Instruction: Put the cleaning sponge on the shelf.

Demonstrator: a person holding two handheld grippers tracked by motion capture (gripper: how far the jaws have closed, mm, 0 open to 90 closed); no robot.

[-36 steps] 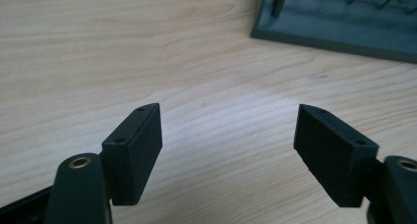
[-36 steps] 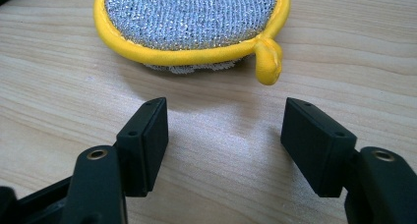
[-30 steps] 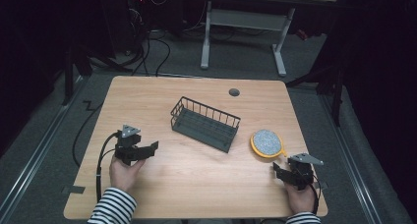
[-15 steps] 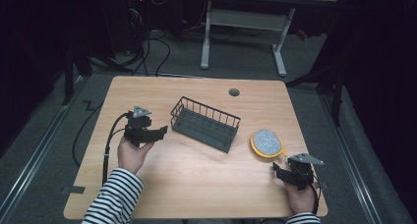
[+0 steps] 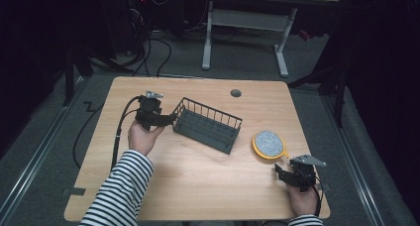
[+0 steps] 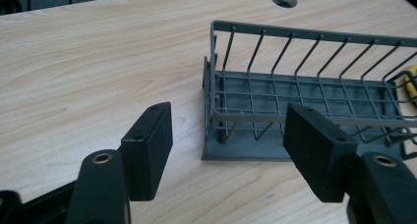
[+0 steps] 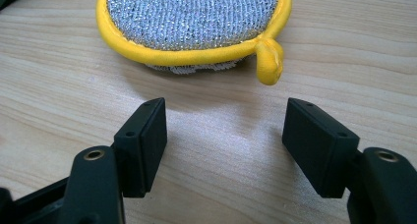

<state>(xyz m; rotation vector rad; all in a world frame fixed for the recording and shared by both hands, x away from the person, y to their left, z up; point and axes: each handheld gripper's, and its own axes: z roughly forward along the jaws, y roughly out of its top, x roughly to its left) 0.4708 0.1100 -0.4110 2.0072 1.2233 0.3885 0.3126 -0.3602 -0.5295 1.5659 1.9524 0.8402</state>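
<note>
Forward, left gripper (image 5: 168,120) at basket (image 5: 208,127) end

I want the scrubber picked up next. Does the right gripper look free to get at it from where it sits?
Probably yes. The right gripper has open jaws aimed at the scrubber, with bare table between them and nothing in the way. The wire basket stands apart, by the left gripper.
</note>
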